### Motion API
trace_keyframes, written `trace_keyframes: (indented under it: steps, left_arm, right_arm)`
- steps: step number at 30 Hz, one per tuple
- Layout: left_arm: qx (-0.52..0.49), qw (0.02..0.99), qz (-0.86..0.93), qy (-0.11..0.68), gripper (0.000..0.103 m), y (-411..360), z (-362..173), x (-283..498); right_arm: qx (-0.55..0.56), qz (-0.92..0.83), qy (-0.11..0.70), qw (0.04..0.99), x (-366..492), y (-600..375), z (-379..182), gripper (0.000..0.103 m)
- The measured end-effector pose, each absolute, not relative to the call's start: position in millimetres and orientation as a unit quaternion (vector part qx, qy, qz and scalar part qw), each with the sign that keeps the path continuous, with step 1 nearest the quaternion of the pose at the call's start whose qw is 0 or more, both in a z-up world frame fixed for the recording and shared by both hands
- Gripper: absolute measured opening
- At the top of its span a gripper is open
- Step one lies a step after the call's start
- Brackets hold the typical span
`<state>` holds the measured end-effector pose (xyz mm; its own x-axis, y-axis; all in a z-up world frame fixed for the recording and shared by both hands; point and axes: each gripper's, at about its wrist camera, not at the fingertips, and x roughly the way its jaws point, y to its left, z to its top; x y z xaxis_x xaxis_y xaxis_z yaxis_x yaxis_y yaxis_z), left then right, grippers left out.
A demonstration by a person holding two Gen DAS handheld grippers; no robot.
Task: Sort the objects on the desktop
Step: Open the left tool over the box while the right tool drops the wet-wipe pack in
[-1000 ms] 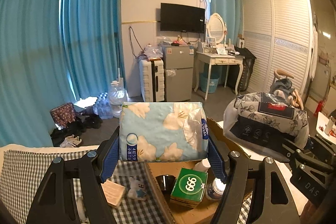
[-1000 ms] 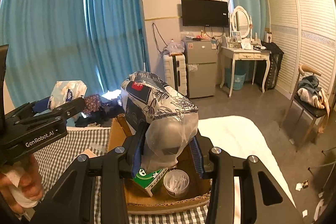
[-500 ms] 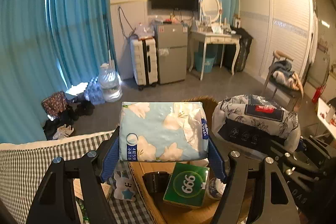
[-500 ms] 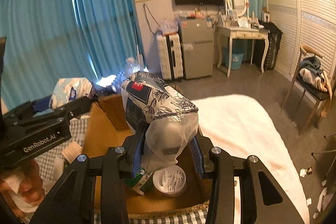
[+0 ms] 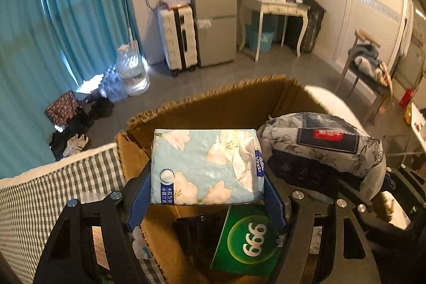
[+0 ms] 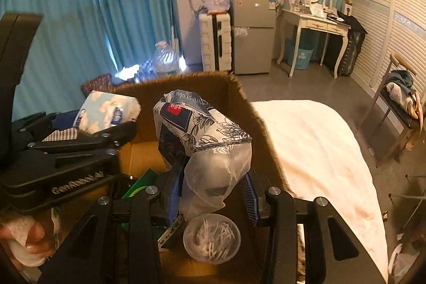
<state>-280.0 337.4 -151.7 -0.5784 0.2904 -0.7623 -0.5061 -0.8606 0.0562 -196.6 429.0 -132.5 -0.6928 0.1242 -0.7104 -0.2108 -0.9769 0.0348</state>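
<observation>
Left tongs [image 5: 206, 200]: clenched on your tissue pack [image 5: 205, 167], above the cardboard box [image 5: 213, 103].
Right tongs [image 6: 213, 193]: gripping the floral bag [image 6: 202, 129], near right.
Risk: packs collide; bag's loose film slips; swab cup [image 6: 211, 241] tips.

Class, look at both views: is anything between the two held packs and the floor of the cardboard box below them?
Yes. Under the tissue pack lies a green box. Under the floral bag sits a clear round tub. The cardboard box is open-topped.
</observation>
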Motion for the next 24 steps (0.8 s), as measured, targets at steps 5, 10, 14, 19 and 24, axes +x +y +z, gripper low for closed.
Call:
trace_keyframes:
  steps: [5, 10, 14, 19, 24]
  left_arm:
    - [-0.421, 0.234, 0.868, 0.121, 0.079, 335, -161, -287]
    - [-0.401, 0.232, 0.877, 0.124, 0.089, 331, -151, -282]
    - [-0.387, 0.228, 0.888, 0.099, 0.089, 319, -132, -278]
    - [-0.351, 0.221, 0.907, 0.071, 0.09, 295, -93, -266]
    - [-0.322, 0.215, 0.921, 0.052, 0.091, 270, -57, -246]
  right_arm:
    - [-0.412, 0.906, 0.042, 0.091, -206, 422, -148, 0.044]
    - [-0.399, 0.91, 0.042, 0.104, -200, 424, -141, 0.056]
    - [-0.367, 0.923, 0.049, 0.105, -188, 425, -121, 0.056]
    - [-0.32, 0.939, 0.06, 0.108, -165, 424, -90, 0.058]
    - [-0.301, 0.946, 0.053, 0.11, -157, 416, -68, 0.063]
